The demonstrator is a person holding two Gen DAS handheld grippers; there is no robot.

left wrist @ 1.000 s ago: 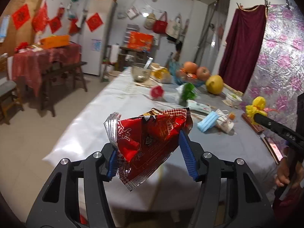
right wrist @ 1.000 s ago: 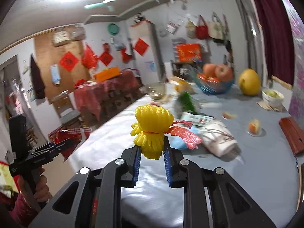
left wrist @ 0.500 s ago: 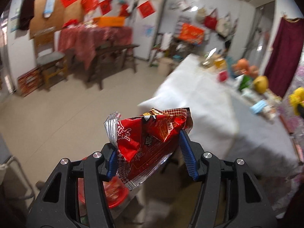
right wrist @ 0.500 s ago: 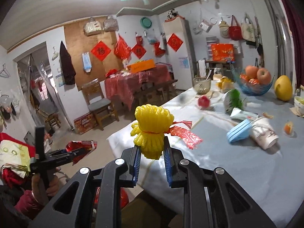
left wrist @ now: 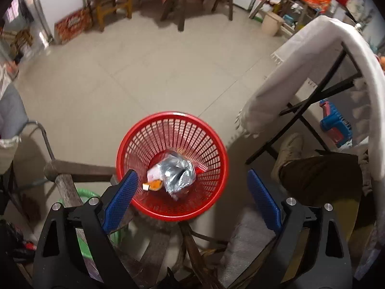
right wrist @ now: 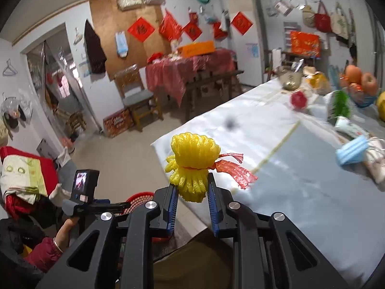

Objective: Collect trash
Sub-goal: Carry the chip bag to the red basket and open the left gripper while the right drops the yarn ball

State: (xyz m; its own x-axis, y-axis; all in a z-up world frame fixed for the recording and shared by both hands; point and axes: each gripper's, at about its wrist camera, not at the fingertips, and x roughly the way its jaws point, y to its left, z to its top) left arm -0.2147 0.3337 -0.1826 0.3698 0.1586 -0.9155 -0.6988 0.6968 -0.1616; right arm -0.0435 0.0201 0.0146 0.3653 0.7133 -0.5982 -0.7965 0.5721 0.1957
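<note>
My left gripper (left wrist: pixel 191 175) points down over a red mesh basket (left wrist: pixel 134 142) on the floor. Its jaws are opening and nothing is between them. A crumpled snack wrapper (left wrist: pixel 174 171) lies silver side up in the basket's bottom, next to a small orange scrap (left wrist: pixel 154 184). My right gripper (right wrist: pixel 192 185) is shut on a yellow foam net (right wrist: pixel 192 154) tied with a red strip (right wrist: pixel 234 171), held above the near corner of the cloth-covered table (right wrist: pixel 300 192). In the right wrist view the basket's rim (right wrist: pixel 139 196) shows low on the left, behind the other hand-held tool.
The white tablecloth (left wrist: pixel 312 55) and black folding legs (left wrist: pixel 320 96) stand right of the basket, with the person's shoe (left wrist: pixel 288 149) beside them. A green hose (left wrist: pixel 84 216) and wooden bars lie at lower left. On the table lie a blue face mask (right wrist: pixel 352 151) and other litter.
The left gripper swung from the table down over the red basket and opened; the red wrapper left its jaws and lies in the basket. The right gripper carried the yellow net leftward.
</note>
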